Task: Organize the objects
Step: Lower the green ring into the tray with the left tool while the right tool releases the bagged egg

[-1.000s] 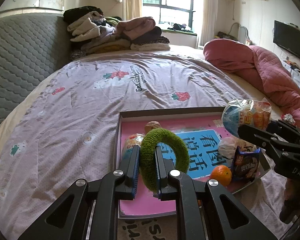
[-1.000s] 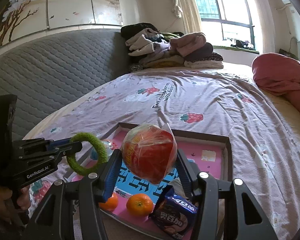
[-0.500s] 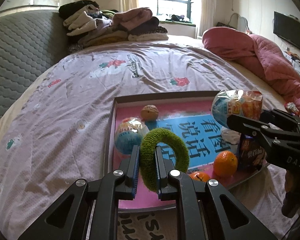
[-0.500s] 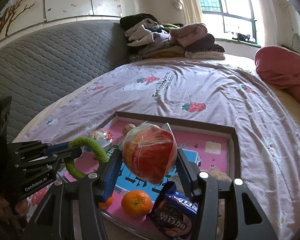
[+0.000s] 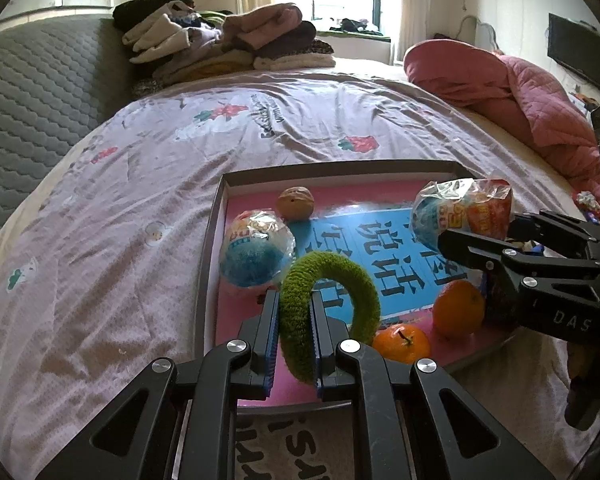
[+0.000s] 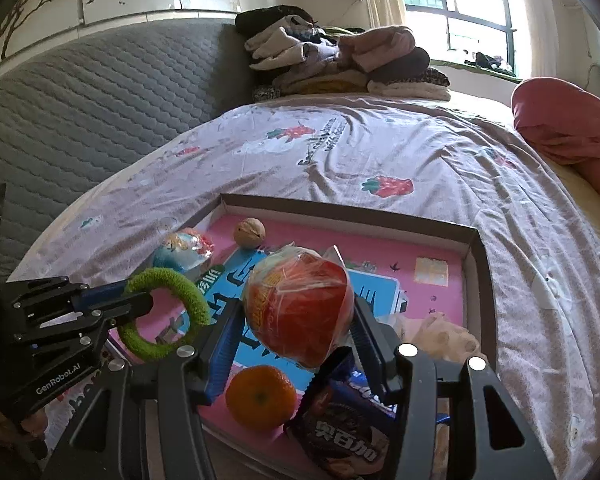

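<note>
Both hands are bringing things down to the shallow cardboard tray (image 5: 212, 240) that lies on the bed (image 5: 120, 200), so the step in hand looks like the placing step. The left tongs (image 5: 294, 336), at the bottom centre of the left view, are pinched narrow on a green fuzzy ring (image 5: 328, 312), which stands on edge above the lower left part of the tray. The right tongs (image 6: 296, 344), at the bottom centre of the right view, are spread about halfway and clamp a red wrapped snack ball (image 6: 300, 308) from both sides, over the middle of the tray

Already in the tray are a blue wrapped ball (image 5: 256, 252) at the left, a walnut (image 5: 295, 203) near the far rim, two tangerines (image 5: 458, 306) low and to the right, and a dark biscuit packet (image 6: 340, 432) at the bottom of the right view. The next move, as I judge it, calls for lowering each thing onto a bare pink patch and only then spreading the tongs; the ring could roll if let go on edge, and the snack ball needs room away from the tangerines

Against the earlier frames, both views sit lower and tip further down: the tray fills more of the picture, and the walnut and the second tangerine have come into sight. Neither grip has changed
</note>
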Motion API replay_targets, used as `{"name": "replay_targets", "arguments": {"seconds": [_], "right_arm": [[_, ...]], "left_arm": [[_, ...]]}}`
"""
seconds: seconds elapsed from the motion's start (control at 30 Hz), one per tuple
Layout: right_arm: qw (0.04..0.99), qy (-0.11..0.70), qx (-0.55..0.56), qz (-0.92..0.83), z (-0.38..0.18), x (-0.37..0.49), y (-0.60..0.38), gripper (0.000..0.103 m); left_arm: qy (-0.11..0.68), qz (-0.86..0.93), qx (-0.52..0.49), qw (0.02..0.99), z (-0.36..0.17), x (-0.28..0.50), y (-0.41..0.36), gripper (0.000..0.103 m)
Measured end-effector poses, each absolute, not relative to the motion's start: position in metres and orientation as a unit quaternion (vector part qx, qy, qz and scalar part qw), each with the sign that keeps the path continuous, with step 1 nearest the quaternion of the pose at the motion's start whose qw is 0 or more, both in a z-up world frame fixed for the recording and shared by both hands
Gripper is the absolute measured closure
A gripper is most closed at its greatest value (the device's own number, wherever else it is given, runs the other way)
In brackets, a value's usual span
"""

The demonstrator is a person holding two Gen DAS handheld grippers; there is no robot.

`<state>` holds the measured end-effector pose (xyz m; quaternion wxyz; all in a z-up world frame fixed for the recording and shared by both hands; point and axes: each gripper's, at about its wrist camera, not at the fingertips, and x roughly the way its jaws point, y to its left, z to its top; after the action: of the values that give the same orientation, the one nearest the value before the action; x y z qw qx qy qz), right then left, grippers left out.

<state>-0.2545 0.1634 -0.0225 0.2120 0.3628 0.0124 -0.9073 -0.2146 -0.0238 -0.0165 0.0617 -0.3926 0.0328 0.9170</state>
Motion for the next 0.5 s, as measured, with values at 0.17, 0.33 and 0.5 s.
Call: {"name": "replay_targets", "arguments": {"seconds": [0.17,0.33,0.5], "right_arm": [[0.207,0.026,0.367,-0.907,-0.026,-0.255,0.159,0.049],[0.198,0.038,0.369,-0.907,-0.029,-0.256,0.157,0.049],[0.181,0.064,0.378,-0.905,-0.035,-0.258,0.152,0.049]], "left_arm": [[0.036,0.914,-0.4,0.057,-0.022,-0.216,-0.023,0.089],[0.04,0.914,-0.4,0.054,-0.023,-0.216,-0.023,0.089],[0.039,0.913,-0.403,0.053,-0.025,-0.218,-0.025,0.089]]}}
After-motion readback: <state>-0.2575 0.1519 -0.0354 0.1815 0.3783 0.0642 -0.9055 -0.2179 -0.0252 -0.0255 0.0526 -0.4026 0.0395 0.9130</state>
